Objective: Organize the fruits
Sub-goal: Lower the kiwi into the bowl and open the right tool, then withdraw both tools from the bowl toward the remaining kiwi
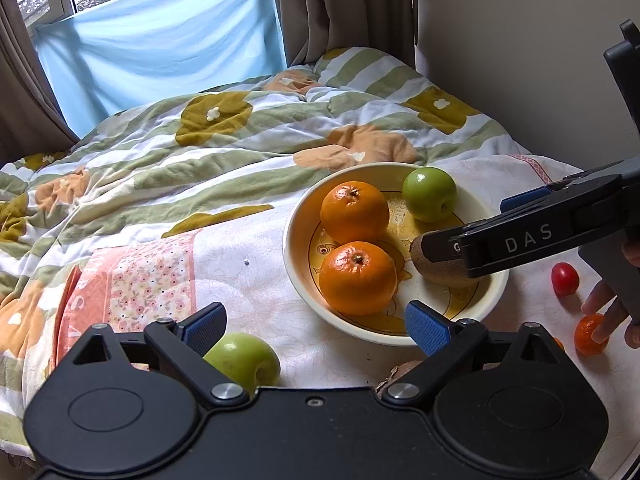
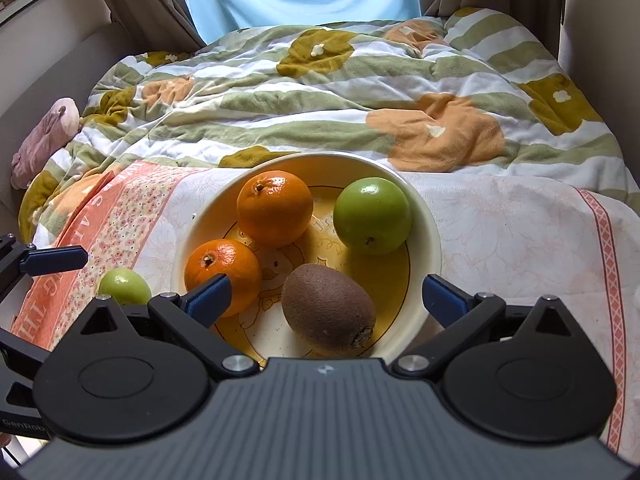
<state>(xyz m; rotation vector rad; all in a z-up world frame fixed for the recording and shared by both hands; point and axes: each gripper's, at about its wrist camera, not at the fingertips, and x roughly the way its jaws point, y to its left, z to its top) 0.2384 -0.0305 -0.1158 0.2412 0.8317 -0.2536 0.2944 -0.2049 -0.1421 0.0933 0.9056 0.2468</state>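
A cream and yellow bowl [image 1: 296, 216] [image 2: 430, 216] sits on a floral cloth on the bed. It holds two oranges [image 1: 354, 212] [image 2: 275, 209], a green apple [image 1: 429, 194] [image 2: 372, 216] and a brown kiwi [image 2: 328, 312] [image 1: 436, 272]. My right gripper [image 2: 326, 298] is open above the bowl with the kiwi lying between its fingers, not gripped. My left gripper [image 1: 316, 328] is open and empty at the bowl's near left edge. A second green apple [image 1: 244, 362] [image 2: 125, 286] lies on the cloth beside its left finger.
A red tomato [image 1: 565, 279] and a small mandarin [image 1: 590, 334] lie on the cloth right of the bowl, by the hand. A brown fruit [image 1: 404, 372] peeks out under my left gripper. A rumpled striped duvet [image 1: 240, 140] fills the bed behind.
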